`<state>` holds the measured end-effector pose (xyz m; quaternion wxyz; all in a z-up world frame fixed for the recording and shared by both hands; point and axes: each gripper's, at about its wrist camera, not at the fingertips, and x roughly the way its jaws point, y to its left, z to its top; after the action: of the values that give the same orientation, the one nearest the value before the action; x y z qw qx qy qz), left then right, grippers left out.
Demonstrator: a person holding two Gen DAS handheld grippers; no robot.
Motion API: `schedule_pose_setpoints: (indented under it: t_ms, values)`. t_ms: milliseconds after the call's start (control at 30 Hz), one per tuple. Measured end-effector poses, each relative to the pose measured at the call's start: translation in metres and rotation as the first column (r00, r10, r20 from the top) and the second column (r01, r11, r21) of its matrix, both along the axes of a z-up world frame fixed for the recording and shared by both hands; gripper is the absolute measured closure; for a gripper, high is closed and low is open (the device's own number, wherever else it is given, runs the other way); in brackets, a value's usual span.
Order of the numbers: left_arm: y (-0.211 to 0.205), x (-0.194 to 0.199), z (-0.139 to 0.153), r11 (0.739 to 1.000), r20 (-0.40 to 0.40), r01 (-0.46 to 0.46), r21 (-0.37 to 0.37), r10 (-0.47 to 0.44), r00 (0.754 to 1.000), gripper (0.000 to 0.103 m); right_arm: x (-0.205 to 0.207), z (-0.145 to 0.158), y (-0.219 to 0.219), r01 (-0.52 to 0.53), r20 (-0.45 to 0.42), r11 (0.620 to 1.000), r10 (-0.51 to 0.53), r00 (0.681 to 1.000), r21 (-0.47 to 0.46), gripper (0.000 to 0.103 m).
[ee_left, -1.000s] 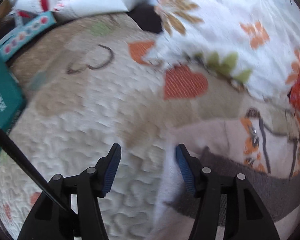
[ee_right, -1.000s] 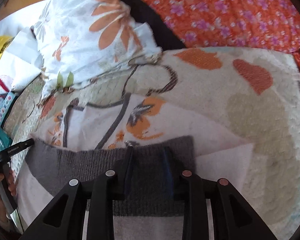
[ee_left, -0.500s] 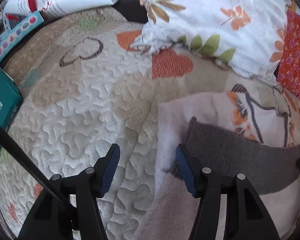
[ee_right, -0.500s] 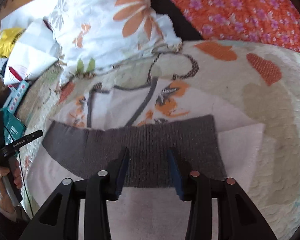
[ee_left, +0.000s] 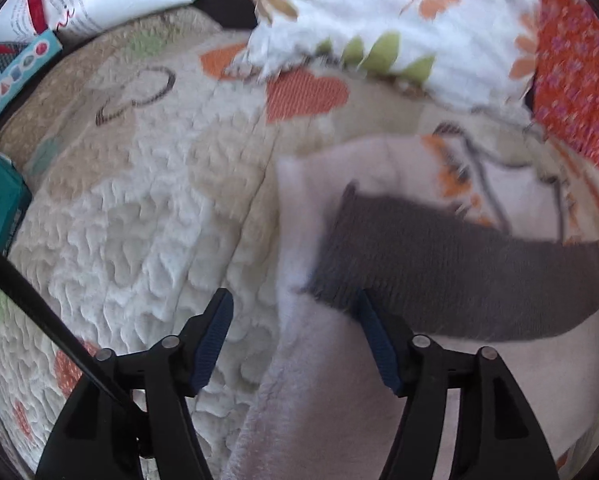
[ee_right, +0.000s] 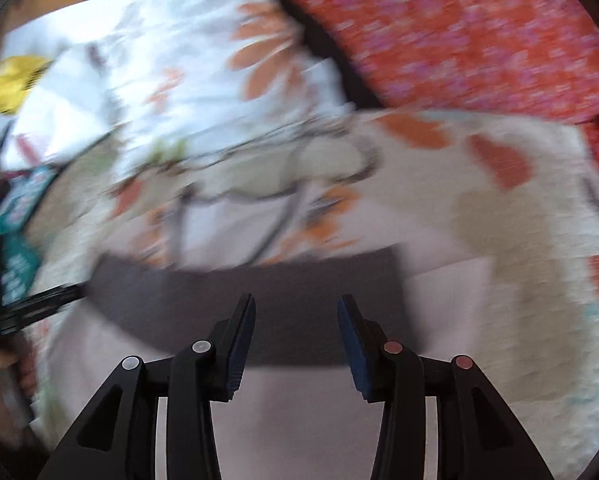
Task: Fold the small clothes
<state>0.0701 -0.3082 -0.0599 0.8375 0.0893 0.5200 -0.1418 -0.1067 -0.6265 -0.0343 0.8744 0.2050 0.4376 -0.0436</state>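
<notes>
Here the pale garment (ee_left: 379, 400) is spread on the quilt (ee_left: 147, 208), its grey band (ee_right: 259, 304) running crosswise just ahead of the right gripper (ee_right: 295, 336). The band's end is met beside the left gripper (ee_left: 295, 340). Both jaws have just been opening and are parted, with nothing clamped.

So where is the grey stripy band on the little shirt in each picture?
Left wrist view: the grey band sits on the right, just past the right-hand fingertip of the open left gripper.
Right wrist view: the grey band runs across the lower middle, behind the open right gripper.
Shared landmark: the white pillow with orange flowers, beyond the shirt in both.
</notes>
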Motion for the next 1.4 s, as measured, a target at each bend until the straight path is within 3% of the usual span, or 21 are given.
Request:
schedule_pose_setpoints:
  t_ms: [33, 100, 233, 333, 400, 467, 533, 567, 667, 733, 800, 900, 967, 1033, 1100, 1233, 1400]
  values:
    - [0.002, 0.001, -0.003, 1.0, 0.001, -0.013, 0.0, 0.013, 1.0, 0.026, 0.002, -0.008, 0.003, -0.018, -0.049, 1.0, 0.019, 0.999, 0.006, 0.051]
    - [0.01, 0.003, -0.004, 0.999, 0.0, -0.052, 0.002, 0.052, 0.999, 0.023, 0.003, -0.018, 0.0, 0.036, -0.136, 0.993, -0.051, 0.989, -0.113, 0.052]
    - [0.023, -0.007, 0.011, 0.994, 0.061, -0.104, -0.029, 0.106, 0.993, 0.023, -0.01, -0.001, -0.016, 0.172, -0.097, 0.949, -0.203, 0.974, -0.265, 0.05]
    - [0.024, -0.017, 0.015, 0.996, 0.05, -0.061, -0.065, 0.064, 0.997, 0.024, -0.022, 0.013, -0.018, 0.161, -0.031, 0.975, -0.168, 0.985, -0.153, 0.05]
    - [0.02, -0.024, 0.006, 0.998, 0.016, -0.039, -0.043, 0.04, 0.999, 0.023, -0.023, 0.014, -0.01, 0.127, -0.024, 0.985, -0.131, 0.991, -0.118, 0.05]
    - [0.018, -0.028, -0.005, 0.999, -0.018, -0.037, -0.02, 0.037, 0.999, 0.023, -0.019, 0.008, 0.001, 0.08, -0.048, 0.992, -0.085, 0.995, -0.099, 0.05]
    - [0.022, -0.03, -0.008, 0.998, -0.019, -0.053, -0.042, 0.053, 0.998, 0.023, -0.015, -0.011, 0.001, 0.05, -0.143, 0.997, -0.058, 0.988, -0.059, 0.049]
    - [0.024, -0.031, -0.007, 0.997, -0.015, -0.059, -0.044, 0.058, 0.998, 0.023, -0.015, -0.018, 0.002, 0.06, -0.175, 0.996, -0.069, 0.982, -0.061, 0.049]
    - [0.033, -0.041, 0.007, 0.995, 0.041, -0.086, -0.057, 0.089, 0.995, 0.024, -0.025, -0.014, -0.008, 0.154, -0.163, 0.985, -0.164, 0.973, -0.075, 0.049]
    - [0.041, -0.049, 0.019, 0.992, 0.064, -0.079, -0.096, 0.086, 0.994, 0.024, -0.036, 0.0, -0.007, 0.199, -0.118, 0.972, -0.214, 0.97, -0.128, 0.048]
    - [0.046, -0.055, 0.02, 0.992, 0.039, -0.056, -0.114, 0.061, 0.997, 0.024, -0.043, 0.01, -0.001, 0.185, -0.075, 0.977, -0.193, 0.978, -0.108, 0.048]
    - [0.044, -0.055, -0.003, 0.999, -0.037, -0.038, -0.03, 0.037, 0.999, 0.024, -0.051, 0.008, 0.014, 0.117, -0.062, 0.993, -0.117, 0.991, 0.007, 0.048]
    - [0.052, -0.055, -0.014, 0.998, -0.05, -0.05, -0.033, 0.049, 0.998, 0.022, -0.055, -0.003, 0.022, 0.094, -0.107, 0.994, -0.089, 0.99, 0.048, 0.046]
    - [0.067, -0.058, -0.011, 0.996, -0.026, -0.086, -0.034, 0.085, 0.996, 0.023, -0.06, -0.015, 0.024, 0.117, -0.176, 0.993, -0.116, 0.977, -0.006, 0.047]
    - [0.082, -0.064, 0.002, 0.99, 0.054, -0.14, 0.024, 0.139, 0.989, 0.023, -0.072, -0.014, 0.02, 0.145, -0.164, 0.988, -0.151, 0.975, -0.045, 0.05]
    - [0.115, -0.071, 0.022, 0.977, 0.09, -0.211, 0.004, 0.21, 0.974, 0.023, -0.095, 0.005, 0.017, 0.216, -0.148, 0.947, -0.255, 0.955, -0.238, 0.046]
    - [0.14, -0.082, 0.048, 0.964, 0.122, -0.25, -0.087, 0.259, 0.958, 0.023, -0.109, 0.027, 0.031, 0.195, -0.046, 0.957, -0.21, 0.977, -0.213, 0.046]
